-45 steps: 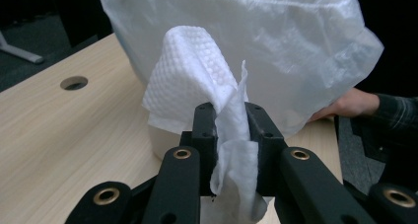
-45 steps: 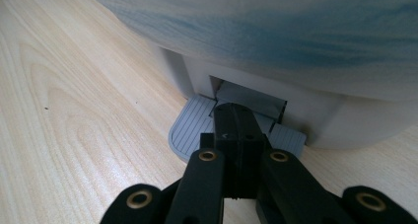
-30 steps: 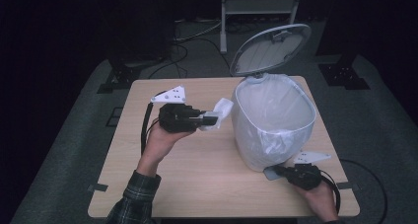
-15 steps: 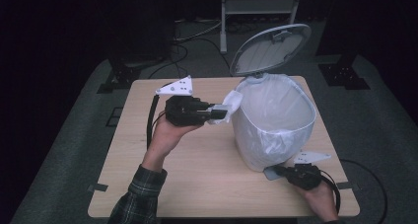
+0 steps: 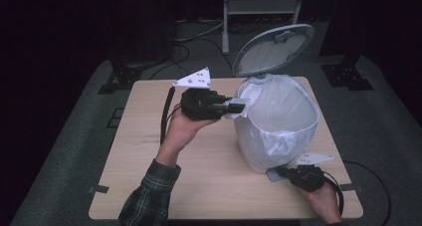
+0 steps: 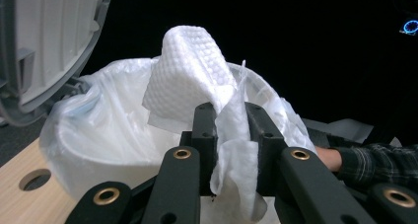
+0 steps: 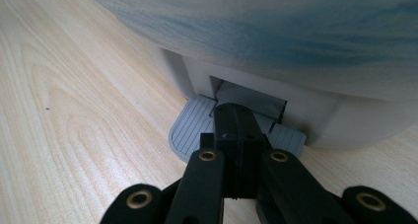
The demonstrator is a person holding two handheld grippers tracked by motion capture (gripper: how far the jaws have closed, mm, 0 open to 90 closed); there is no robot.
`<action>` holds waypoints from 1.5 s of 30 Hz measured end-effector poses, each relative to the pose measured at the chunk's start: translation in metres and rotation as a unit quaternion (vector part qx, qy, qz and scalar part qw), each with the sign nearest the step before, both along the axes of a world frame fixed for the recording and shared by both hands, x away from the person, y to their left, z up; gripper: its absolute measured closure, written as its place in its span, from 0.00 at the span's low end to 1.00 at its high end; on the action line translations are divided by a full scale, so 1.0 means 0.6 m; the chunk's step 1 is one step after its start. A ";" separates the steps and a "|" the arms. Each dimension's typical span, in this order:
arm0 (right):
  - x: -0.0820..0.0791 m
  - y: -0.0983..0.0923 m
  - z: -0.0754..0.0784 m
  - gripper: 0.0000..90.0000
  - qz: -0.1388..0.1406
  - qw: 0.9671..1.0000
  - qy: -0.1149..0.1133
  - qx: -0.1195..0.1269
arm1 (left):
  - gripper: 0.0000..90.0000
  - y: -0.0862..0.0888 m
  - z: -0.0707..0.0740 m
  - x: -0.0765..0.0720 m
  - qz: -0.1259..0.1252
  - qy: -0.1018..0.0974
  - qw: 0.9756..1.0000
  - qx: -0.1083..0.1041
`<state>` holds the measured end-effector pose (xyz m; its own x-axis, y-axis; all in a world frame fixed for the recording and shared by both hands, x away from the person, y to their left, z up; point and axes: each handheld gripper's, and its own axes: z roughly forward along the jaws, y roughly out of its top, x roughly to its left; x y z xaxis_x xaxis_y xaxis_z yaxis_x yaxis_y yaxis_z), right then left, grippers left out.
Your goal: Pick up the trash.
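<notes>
A white pedal bin (image 5: 278,131) lined with a plastic bag stands on the wooden table (image 5: 149,186), its grey lid (image 5: 273,49) raised. My left gripper (image 5: 238,106) is shut on a crumpled white paper towel (image 6: 197,81), held at the bin's left rim (image 6: 123,68). The towel sticks up above the jaws and a flap hangs down between them. My right gripper (image 7: 236,120) is shut with nothing in it, and its tips rest on the bin's grey foot pedal (image 7: 194,130) at the near right of the table. The same gripper (image 5: 293,173) lies low by the bin's base in the high view.
A metal stand (image 5: 259,7) and cables (image 5: 194,37) lie on the dark floor beyond the table. The table's near edge (image 5: 224,217) runs just under my right hand. A round hole (image 6: 34,178) is cut in the tabletop beside the bin.
My left gripper has carried the paper towel rightward and upward, from beside the bin to its rim. The right gripper has stayed on the pedal and the lid has stayed up.
</notes>
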<state>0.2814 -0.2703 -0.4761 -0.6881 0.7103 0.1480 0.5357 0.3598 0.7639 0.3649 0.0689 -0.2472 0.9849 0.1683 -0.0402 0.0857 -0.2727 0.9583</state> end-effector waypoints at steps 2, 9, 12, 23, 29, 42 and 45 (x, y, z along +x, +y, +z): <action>0.000 0.000 0.000 1.00 0.000 1.000 0.000 0.000 | 0.85 -0.007 0.001 0.002 -0.001 0.000 1.000 -0.002; 0.000 0.000 0.000 1.00 0.000 1.000 -0.001 -0.001 | 0.85 -0.028 0.004 0.007 -0.003 -0.006 1.000 -0.004; 0.000 0.000 0.000 1.00 0.000 1.000 -0.001 -0.002 | 0.85 -0.037 0.005 0.008 -0.004 -0.007 1.000 -0.006; 0.000 0.000 0.000 1.00 0.001 1.000 -0.001 -0.001 | 0.85 -0.078 0.002 0.013 -0.003 -0.013 1.000 -0.006; 0.000 0.000 0.000 1.00 -0.001 1.000 0.000 0.000 | 0.85 -0.101 -0.002 0.020 -0.004 -0.014 1.000 0.001; -0.001 0.001 0.001 1.00 0.001 1.000 -0.002 -0.005 | 0.74 -0.140 -0.008 0.029 0.009 -0.025 1.000 0.009; 0.000 0.001 0.001 1.00 0.001 1.000 -0.002 -0.004 | 0.64 -0.145 -0.007 0.030 0.018 -0.031 0.999 0.011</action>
